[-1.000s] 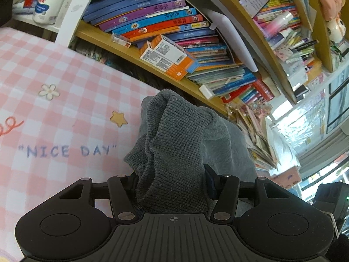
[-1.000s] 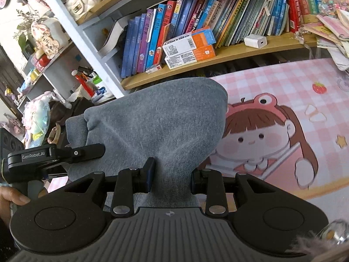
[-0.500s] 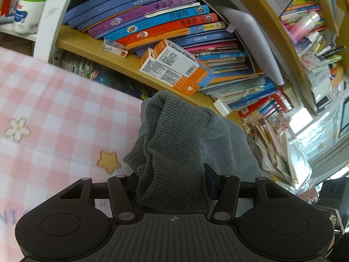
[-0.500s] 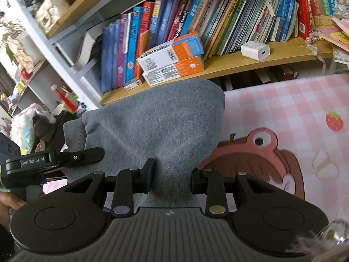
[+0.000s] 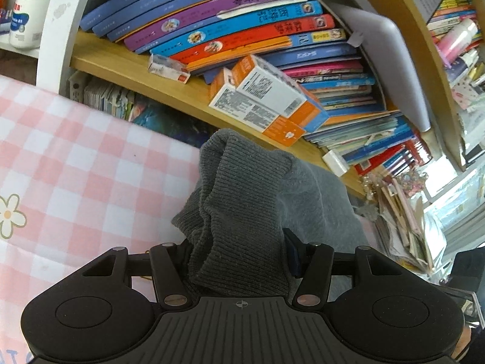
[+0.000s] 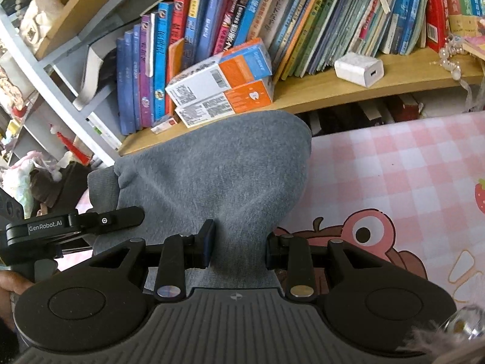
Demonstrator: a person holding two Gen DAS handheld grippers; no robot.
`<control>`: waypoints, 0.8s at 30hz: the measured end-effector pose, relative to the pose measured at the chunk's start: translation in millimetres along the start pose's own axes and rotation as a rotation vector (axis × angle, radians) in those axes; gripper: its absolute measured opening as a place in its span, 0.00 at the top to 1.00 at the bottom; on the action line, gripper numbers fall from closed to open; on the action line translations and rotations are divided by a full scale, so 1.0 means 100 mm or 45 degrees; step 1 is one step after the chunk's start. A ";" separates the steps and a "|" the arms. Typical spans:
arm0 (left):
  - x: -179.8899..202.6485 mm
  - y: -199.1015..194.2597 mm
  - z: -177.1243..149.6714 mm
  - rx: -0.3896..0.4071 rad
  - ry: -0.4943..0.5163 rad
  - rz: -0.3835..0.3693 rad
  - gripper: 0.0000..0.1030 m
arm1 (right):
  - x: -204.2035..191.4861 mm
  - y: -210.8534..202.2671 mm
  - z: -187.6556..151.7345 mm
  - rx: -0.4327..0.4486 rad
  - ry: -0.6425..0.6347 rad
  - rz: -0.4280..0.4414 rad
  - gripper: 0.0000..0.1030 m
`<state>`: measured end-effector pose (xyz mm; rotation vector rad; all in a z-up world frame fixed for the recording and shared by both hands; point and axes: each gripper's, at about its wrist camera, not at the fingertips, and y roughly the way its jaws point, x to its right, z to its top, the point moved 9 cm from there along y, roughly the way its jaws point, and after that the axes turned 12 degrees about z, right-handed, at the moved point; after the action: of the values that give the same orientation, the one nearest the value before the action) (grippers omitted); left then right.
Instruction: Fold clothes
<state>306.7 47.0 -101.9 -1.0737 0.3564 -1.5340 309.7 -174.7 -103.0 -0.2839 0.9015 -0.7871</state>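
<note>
Above the pink checked worktop (image 5: 91, 163), your left gripper (image 5: 239, 257) pinches the grey sweater (image 6: 212, 176) by its ribbed edge, and your right gripper (image 6: 239, 242) pinches plain cloth. It hangs up bunched; no neat fold is done yet.

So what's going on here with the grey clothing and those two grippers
A person is folding a grey garment with a handheld gripper in each hand. The left gripper has its jaws clamped on a bunched ribbed cuff or hem; the right gripper pinches the smoother fabric. Both hold the garment above a pink checked mat, in front of a wooden shelf crowded with books. The fold is not yet laid down.
</note>
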 end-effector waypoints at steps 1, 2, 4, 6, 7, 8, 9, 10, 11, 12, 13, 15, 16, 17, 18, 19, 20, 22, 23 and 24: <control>-0.01 0.02 -0.01 -0.002 -0.001 0.003 0.47 | 0.02 0.01 -0.01 -0.002 0.006 -0.004 0.72; -0.02 0.04 -0.02 -0.002 -0.002 0.005 0.46 | 0.04 0.02 -0.03 0.000 0.012 -0.006 0.71; -0.04 0.07 -0.04 -0.001 -0.009 0.006 0.45 | 0.06 0.03 -0.06 0.010 0.024 -0.006 0.69; -0.06 0.09 -0.05 -0.005 -0.018 0.012 0.41 | 0.09 0.03 -0.08 0.017 0.039 -0.008 0.64; -0.07 0.10 -0.06 -0.011 -0.023 0.015 0.38 | 0.10 0.02 -0.09 0.019 0.042 -0.014 0.62; -0.08 0.09 -0.07 -0.013 -0.030 0.024 0.33 | 0.11 0.02 -0.10 0.022 0.045 -0.022 0.61; -0.09 0.08 -0.07 -0.013 -0.037 0.036 0.32 | 0.11 0.01 -0.10 0.023 0.047 -0.029 0.56; -0.10 0.06 -0.06 -0.004 -0.038 0.046 0.32 | 0.11 -0.01 -0.10 0.023 0.043 -0.040 0.53; -0.11 0.03 -0.06 0.007 -0.037 0.055 0.31 | 0.10 -0.03 -0.11 0.023 0.034 -0.049 0.51; -0.12 -0.01 -0.06 0.022 -0.030 0.068 0.30 | 0.09 -0.06 -0.11 0.026 0.016 -0.060 0.49; -0.12 -0.05 -0.06 0.038 -0.023 0.083 0.29 | 0.07 -0.09 -0.11 0.029 -0.004 -0.070 0.47; -0.12 -0.15 -0.06 0.073 -0.002 0.109 0.26 | 0.04 -0.15 -0.13 0.036 -0.043 -0.089 0.44; -0.12 -0.21 -0.07 0.093 0.011 0.121 0.26 | 0.02 -0.18 -0.14 0.039 -0.059 -0.093 0.44; -0.12 -0.26 -0.09 0.110 0.021 0.130 0.25 | 0.00 -0.22 -0.16 0.042 -0.075 -0.096 0.44; -0.12 -0.31 -0.10 0.124 0.029 0.138 0.25 | -0.02 -0.25 -0.19 0.045 -0.086 -0.101 0.42; -0.12 -0.36 -0.12 0.138 0.036 0.147 0.25 | -0.04 -0.28 -0.22 0.047 -0.094 -0.107 0.42; -0.11 -0.41 -0.14 0.152 0.044 0.155 0.25 | -0.07 -0.30 -0.25 0.048 -0.102 -0.112 0.42; -0.11 -0.49 -0.19 0.169 0.051 0.167 0.25 | -0.11 -0.35 -0.30 0.052 -0.120 -0.125 0.41; -0.10 -0.53 -0.22 0.175 0.055 0.172 0.25 | -0.14 -0.37 -0.33 0.055 -0.130 -0.132 0.41; -0.10 -0.57 -0.25 0.182 0.059 0.177 0.25 | -0.17 -0.39 -0.36 0.059 -0.139 -0.139 0.40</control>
<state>251.1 63.4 -78.0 -0.8854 0.3410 -1.4393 255.9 -186.3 -93.6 -0.3345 0.7687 -0.8837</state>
